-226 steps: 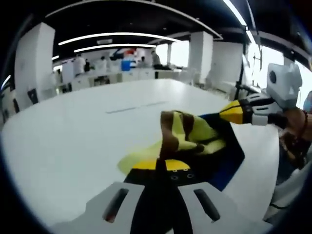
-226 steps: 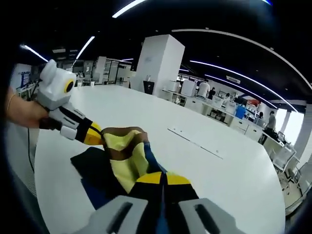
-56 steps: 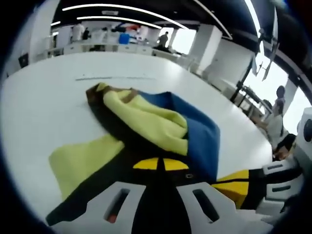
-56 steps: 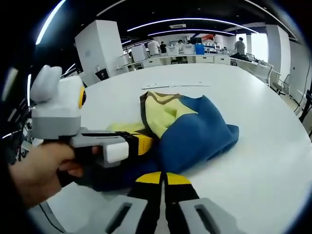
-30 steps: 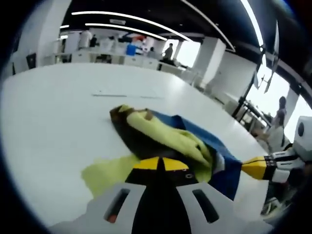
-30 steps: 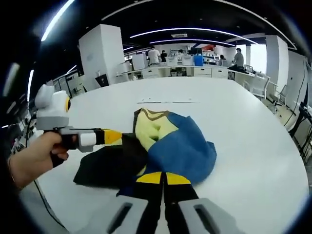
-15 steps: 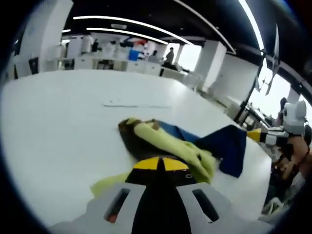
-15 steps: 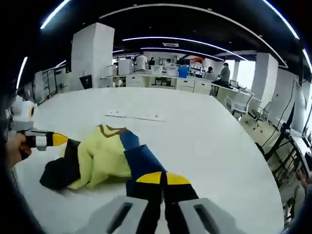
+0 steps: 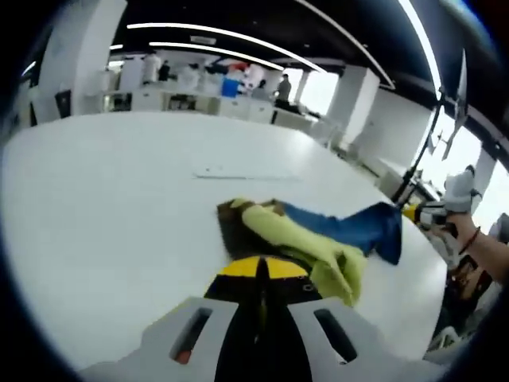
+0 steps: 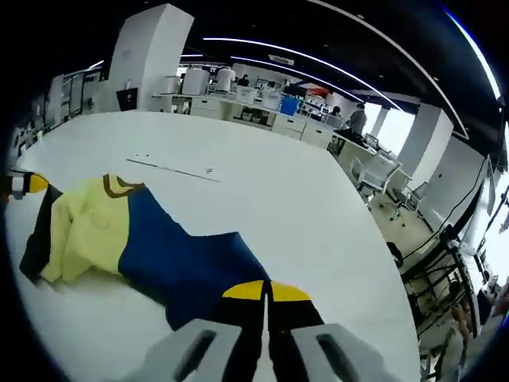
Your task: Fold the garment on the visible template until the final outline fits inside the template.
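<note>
The garment lies stretched across the white table (image 10: 302, 199). In the right gripper view its blue part (image 10: 183, 259) runs from my jaws to a yellow part (image 10: 87, 227) with a brown collar (image 10: 119, 187) and a black edge (image 10: 38, 227). My right gripper (image 10: 266, 293) is shut on the blue cloth. In the left gripper view my left gripper (image 9: 258, 269) is shut on the dark edge of the garment, with the yellow part (image 9: 298, 239) and blue part (image 9: 350, 227) beyond. The right gripper (image 9: 420, 213) holds the blue end there; the left gripper's yellow tip (image 10: 28, 185) shows at the far left.
A faint thin line (image 9: 238, 174) marks the table beyond the garment, also visible as a line (image 10: 171, 169) in the right gripper view. A person's hand (image 9: 477, 255) is at the table's right edge. Desks, chairs (image 10: 382, 171) and people stand in the background.
The two grippers have moved apart and the bunched garment has been pulled out long and flat. The blue part now stretches toward the right gripper.
</note>
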`<move>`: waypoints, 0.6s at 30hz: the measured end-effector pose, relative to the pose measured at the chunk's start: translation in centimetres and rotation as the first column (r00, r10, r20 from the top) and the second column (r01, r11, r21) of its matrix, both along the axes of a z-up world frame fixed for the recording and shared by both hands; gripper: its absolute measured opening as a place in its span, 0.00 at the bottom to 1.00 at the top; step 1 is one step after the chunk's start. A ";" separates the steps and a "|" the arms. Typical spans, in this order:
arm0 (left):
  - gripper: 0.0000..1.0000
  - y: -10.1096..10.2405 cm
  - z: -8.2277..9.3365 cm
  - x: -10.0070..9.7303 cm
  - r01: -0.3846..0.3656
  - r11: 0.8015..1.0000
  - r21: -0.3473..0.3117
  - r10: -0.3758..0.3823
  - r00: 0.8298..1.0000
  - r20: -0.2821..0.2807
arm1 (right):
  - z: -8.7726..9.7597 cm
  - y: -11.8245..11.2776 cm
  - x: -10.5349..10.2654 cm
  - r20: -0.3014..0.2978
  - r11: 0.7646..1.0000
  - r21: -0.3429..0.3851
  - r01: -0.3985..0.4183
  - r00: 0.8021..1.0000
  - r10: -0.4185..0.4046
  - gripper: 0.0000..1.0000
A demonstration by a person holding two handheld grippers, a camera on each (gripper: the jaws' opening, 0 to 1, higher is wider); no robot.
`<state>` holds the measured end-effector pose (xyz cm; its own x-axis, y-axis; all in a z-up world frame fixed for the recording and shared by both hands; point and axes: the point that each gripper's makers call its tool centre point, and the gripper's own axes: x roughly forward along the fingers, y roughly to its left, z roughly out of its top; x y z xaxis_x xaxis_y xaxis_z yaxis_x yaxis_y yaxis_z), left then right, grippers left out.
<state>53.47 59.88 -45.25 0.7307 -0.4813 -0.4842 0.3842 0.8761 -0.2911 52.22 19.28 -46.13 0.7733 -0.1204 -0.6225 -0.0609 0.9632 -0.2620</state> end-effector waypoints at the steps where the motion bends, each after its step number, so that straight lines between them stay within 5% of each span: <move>1: 0.00 0.4 0.0 0.0 -0.004 1.000 0.006 0.004 1.000 -0.004 | -0.3 -0.4 0.2 -0.012 1.000 -0.012 -0.002 1.000 0.002 0.00; 10: 0.00 4.2 -1.6 1.5 -0.063 0.997 0.044 0.065 0.996 -0.053 | -1.3 -1.3 1.5 -0.068 1.000 -0.022 -0.007 0.998 0.006 0.00; 18: 0.00 5.3 -2.9 1.7 -0.062 0.994 0.089 0.068 0.995 -0.071 | -1.3 -1.6 2.4 -0.089 0.998 -0.051 -0.038 0.995 0.033 0.00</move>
